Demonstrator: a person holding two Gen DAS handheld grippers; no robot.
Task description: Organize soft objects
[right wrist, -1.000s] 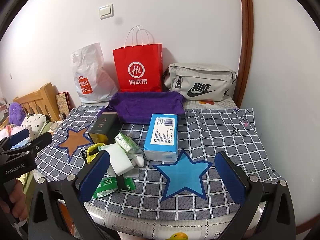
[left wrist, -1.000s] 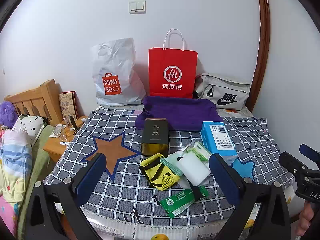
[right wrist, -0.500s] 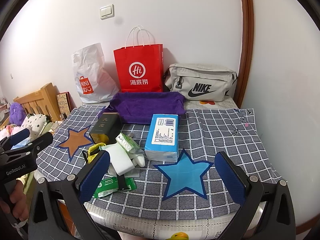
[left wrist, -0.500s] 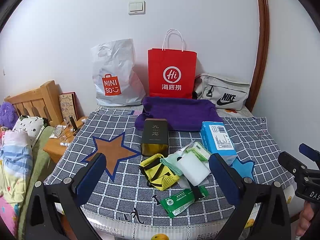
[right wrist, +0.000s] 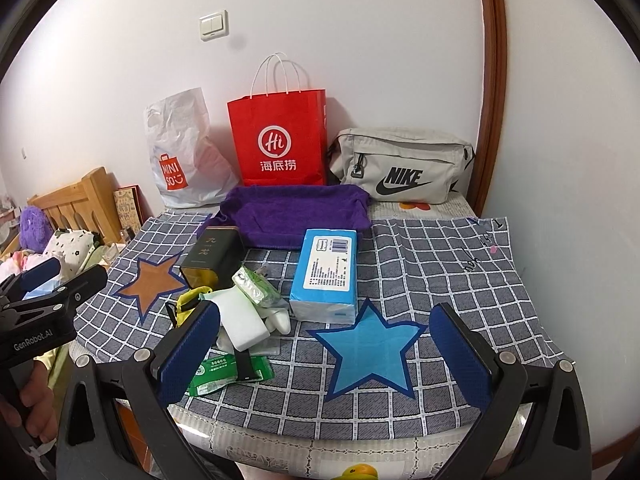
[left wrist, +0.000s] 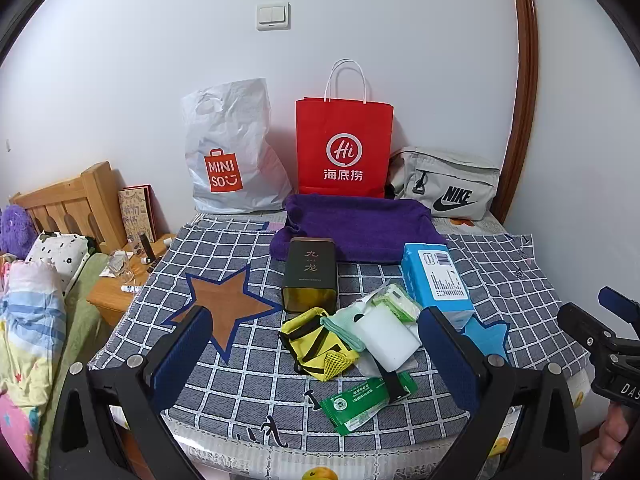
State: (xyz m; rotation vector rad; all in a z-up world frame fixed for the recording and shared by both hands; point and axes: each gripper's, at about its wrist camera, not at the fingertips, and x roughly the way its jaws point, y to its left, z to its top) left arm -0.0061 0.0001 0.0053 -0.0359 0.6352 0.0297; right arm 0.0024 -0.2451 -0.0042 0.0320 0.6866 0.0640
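Centre of the left wrist view: the heap of soft goods. A white foam block [left wrist: 387, 337] lies on top, a mint-green cloth [left wrist: 341, 326] under its left edge, a yellow mesh pouch with black straps [left wrist: 316, 344] just left of that, a flat green wipes packet [left wrist: 362, 399] at the near edge of the grid-patterned desk cloth [left wrist: 224, 364]. A blue tissue pack [left wrist: 438, 278] sits to the right, touching the heap's edge, and a dark tin box [left wrist: 309, 274] stands behind it, in front of a folded purple towel [left wrist: 360, 224].

Nothing lifted yet, by the look of it; this reads as the opening approach. The left gripper [left wrist: 314, 354] hangs short of the pile, fingers spread wide, empty. The right gripper [right wrist: 324, 352], lower middle of its own view, is equally wide and empty over the blue star [right wrist: 370, 350].

Next call: pick one piece, likely the foam block on top, and come down square so neighbours stay put.
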